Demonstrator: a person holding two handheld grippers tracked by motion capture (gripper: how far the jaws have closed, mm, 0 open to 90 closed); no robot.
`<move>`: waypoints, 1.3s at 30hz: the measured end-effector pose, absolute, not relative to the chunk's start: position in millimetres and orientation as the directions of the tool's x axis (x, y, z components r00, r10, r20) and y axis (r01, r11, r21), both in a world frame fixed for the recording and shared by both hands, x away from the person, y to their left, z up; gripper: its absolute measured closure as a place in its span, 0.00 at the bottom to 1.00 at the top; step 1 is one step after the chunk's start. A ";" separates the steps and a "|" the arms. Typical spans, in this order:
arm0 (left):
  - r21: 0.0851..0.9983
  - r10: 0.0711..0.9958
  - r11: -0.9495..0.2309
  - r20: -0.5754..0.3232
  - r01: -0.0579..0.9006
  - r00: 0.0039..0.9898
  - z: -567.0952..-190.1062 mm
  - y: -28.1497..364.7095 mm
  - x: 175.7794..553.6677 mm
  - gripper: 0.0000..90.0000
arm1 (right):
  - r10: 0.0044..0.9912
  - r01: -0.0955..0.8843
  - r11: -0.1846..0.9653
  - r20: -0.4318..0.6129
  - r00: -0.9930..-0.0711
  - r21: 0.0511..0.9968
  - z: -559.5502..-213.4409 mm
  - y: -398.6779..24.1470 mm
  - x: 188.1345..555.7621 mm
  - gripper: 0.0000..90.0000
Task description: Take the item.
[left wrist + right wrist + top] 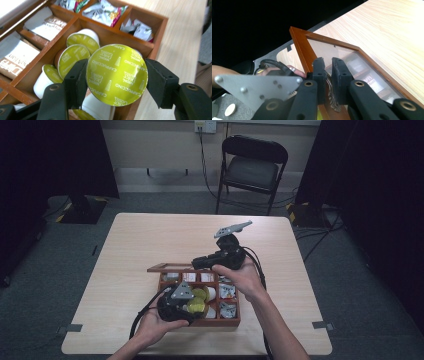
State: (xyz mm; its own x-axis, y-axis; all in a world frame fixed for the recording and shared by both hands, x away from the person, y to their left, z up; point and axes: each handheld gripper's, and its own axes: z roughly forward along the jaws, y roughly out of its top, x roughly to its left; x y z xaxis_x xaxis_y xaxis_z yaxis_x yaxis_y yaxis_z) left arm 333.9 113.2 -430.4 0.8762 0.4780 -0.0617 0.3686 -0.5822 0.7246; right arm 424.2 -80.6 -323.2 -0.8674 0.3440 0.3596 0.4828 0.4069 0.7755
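Pinching a green-foiled cappuccino capsule (pixel 117 75) by its rim, the left hand-held gripper (pixel 116 82) holds it just above the near compartment of the wooden box (pixel 160 32), where three or four like capsules (pixel 73 56) lie tilted against each other. The jaws press on opposite edges of the foil lid, so the hold rests on a thin, slick lip; I judge that a small twist of the wrist could let the capsule pivot and drop back among the others or onto the desk (pixel 185 50). The neighbouring compartments hold paper sachets (pixel 47 23) and crinkled foil packets (pixel 106 11).

The right hand-held gripper (pixel 327 72) is pressed together on the ornate metal handle (pixel 332 100) of the glass-paned lid (pixel 342 55), keeping it raised over the far side of the box. That grip looks narrow too: should the handle slide out of the jaws, the lid would likely fall shut on the left gripper or the capsule beneath. In the high view both hands (pixel 240 275) sit close over the box, leaving little room to lift the capsule clear without brushing the lid frame.
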 end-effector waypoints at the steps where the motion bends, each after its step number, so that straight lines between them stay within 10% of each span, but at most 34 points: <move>1: 0.731 0.476 -0.576 -0.065 0.366 0.877 -429.2 114.2 333.5 0.42 | 0.344 0.483 0.407 0.360 -0.867 0.775 -323.2 -80.7 424.1 0.91; 39: 0.783 0.531 -0.481 -0.098 0.395 0.842 -414.9 184.0 323.8 0.42 | 0.341 0.482 0.406 0.360 -0.868 0.776 -324.2 -81.2 423.4 0.91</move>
State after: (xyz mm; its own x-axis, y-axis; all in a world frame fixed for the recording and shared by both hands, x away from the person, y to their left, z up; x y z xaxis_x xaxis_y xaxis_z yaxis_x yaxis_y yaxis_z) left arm 323.8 184.0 -414.9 0.8416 0.5311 -0.0985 0.3949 -0.4806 0.7830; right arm 423.4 -81.2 -324.2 -0.8683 0.3407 0.3605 0.4818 0.4064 0.7764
